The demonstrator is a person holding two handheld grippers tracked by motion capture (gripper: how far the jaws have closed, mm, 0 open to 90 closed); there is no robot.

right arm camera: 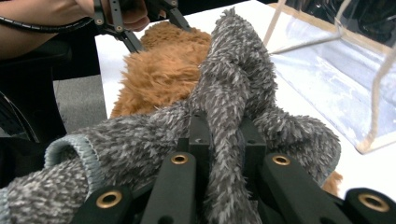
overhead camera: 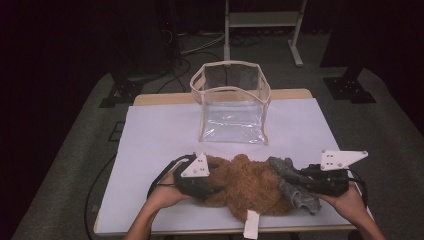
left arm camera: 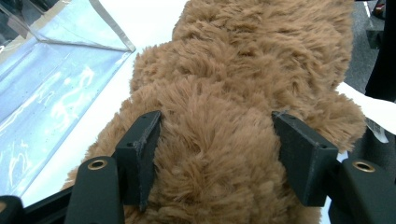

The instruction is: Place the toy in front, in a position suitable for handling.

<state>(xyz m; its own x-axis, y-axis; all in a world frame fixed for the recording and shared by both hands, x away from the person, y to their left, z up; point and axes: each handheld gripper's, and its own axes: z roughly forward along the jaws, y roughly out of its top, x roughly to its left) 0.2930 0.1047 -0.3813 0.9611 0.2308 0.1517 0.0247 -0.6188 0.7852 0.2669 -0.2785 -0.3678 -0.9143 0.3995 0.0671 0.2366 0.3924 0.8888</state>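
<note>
Low in the middle of your high view lies a brown furry plush (overhead camera: 247,187), spread flat on the white table cover near the front edge, with a white tag (overhead camera: 251,224) hanging past that edge. In your left gripper view its shaggy pile fills the centre (left arm camera: 224,140). At its right side, lower right of the high view, a grey fuzzy cloth (overhead camera: 295,186) lies crumpled, partly over the plush; in your right gripper view it shows a pale blue-grey hem (right arm camera: 70,147). Above them, upper centre, a clear plastic bag (overhead camera: 232,102) with cream trim stands open, apart from both.
</note>
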